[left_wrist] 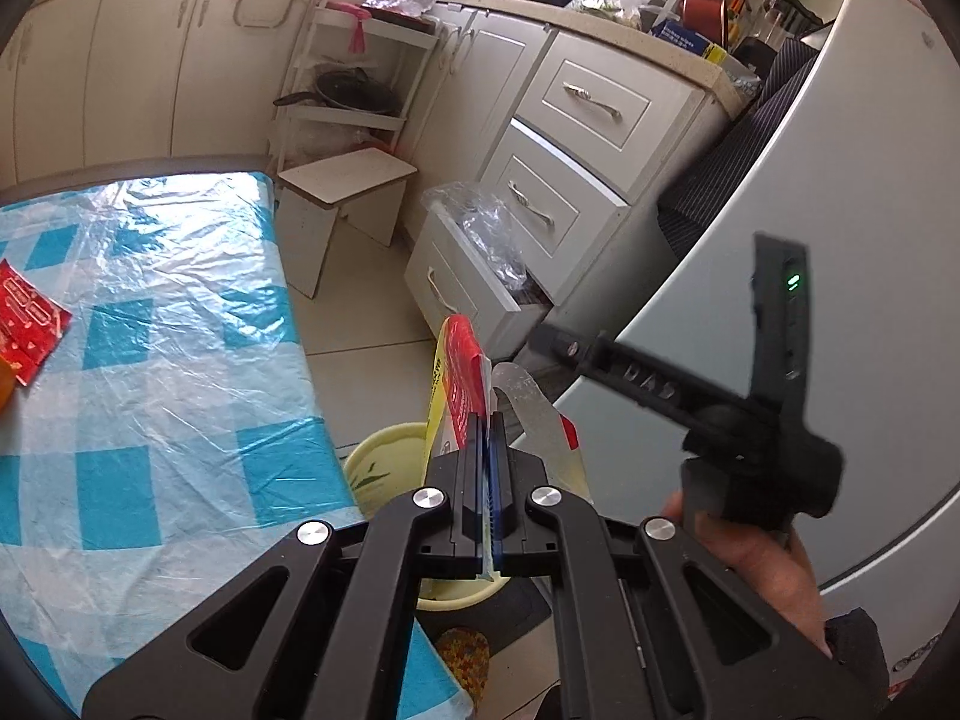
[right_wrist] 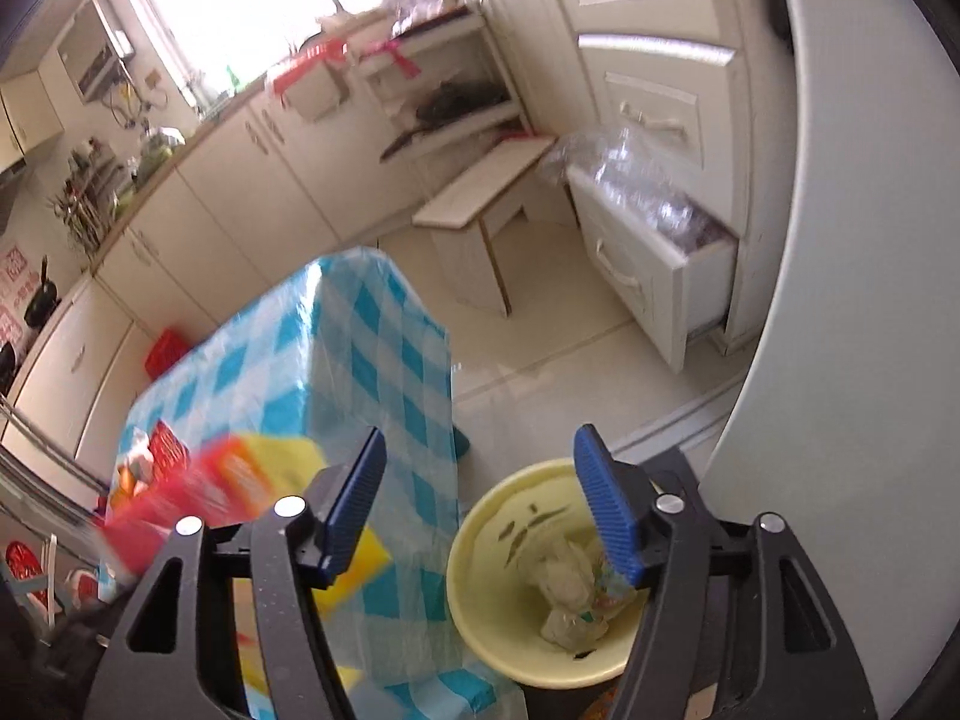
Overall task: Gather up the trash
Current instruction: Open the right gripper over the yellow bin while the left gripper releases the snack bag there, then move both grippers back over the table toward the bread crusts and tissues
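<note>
We take the pale yellow round plastic bin (right_wrist: 510, 546), standing on the floor just beside the bench corner, as our landmark. Crumpled whitish paper and wrapper scraps (right_wrist: 567, 594) already lie at its bottom, so we judge part of the collection done.

The left tongs (left_wrist: 487, 438) are clenched on a flat red, yellow and white plastic wrapper (left_wrist: 459, 372), which stands upright between the pads, directly above the bin's near rim; it looks thin, glossy and creased, with printed lettering. We judge its drop into the bin to be the step in hand.

The right tongs (right_wrist: 480, 504) stand released, with nothing between their blue ribbed pads (right_wrist: 606, 516); the bin mouth shows below them.

On the bench (left_wrist: 180, 360), covered in a blue-and-white checked cloth under clear film, a red printed wrapper (left_wrist: 27, 324) lies well away from the bin, near the far left edge. In the right wrist view, blurred red and yellow packaging (right_wrist: 198, 480) also sits there. These remain to be collected.
</note>
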Tool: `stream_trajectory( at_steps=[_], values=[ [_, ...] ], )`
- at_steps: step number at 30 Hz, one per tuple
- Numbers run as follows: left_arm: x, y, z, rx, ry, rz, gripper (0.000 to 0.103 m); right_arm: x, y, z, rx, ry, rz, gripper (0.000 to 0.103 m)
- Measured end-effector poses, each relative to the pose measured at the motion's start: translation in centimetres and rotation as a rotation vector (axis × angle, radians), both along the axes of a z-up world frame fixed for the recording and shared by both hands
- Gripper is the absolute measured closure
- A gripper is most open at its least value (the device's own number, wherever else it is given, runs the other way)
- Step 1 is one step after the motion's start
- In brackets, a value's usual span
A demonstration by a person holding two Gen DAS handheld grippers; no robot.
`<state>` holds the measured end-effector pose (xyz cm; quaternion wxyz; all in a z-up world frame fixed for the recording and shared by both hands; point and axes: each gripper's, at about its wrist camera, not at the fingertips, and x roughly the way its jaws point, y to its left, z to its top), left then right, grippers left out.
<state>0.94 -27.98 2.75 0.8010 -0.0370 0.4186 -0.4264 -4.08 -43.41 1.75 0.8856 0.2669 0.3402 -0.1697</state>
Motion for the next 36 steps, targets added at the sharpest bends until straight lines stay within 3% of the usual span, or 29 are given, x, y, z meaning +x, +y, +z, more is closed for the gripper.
stream_trajectory(
  at_steps=[5, 8, 10, 13, 17, 22, 27, 36],
  values=[
    [0.0, -4.3, -2.8, 0.107, 0.033, -0.054, 0.098, -1.3, -0.2, 3.2, -0.035, -0.11, -0.039, 0.028],
    [0.1, -5.5, -4.2, 0.157, 0.054, -0.049, 0.081, -1.3, -0.5, 4.1, -0.035, -0.142, -0.042, 0.026],
    [0.0, -5.5, -4.6, 0.173, 0.054, -0.036, 0.062, -1.3, -0.7, 4.4, -0.025, -0.154, -0.041, 0.026],
    [-0.3, -5.1, -4.4, 0.177, 0.039, -0.027, 0.057, -1.2, -0.8, 4.5, -0.013, -0.163, -0.034, 0.026],
    [-0.4, -3.6, -3.3, 0.185, -0.004, 0.011, 0.046, -0.9, -0.3, 4.8, -0.01, -0.169, -0.015, 0.025],
    [-1.5, -0.4, -1.2, 0.224, -0.127, 0.09, 0.025, -0.2, 1.1, 5.2, -0.029, -0.17, 0.019, 0.022],
    [-1.7, 3.5, 0.6, 0.247, -0.2, 0.178, 0.017, 0.5, 3.2, 5.8, -0.1, -0.152, 0.056, 0.018],
    [-0.6, 10.2, 1.9, 0.256, -0.217, 0.351, 0.011, 2.1, 8.0, 6.3, -0.256, -0.106, 0.143, 0.012]
  ],
)
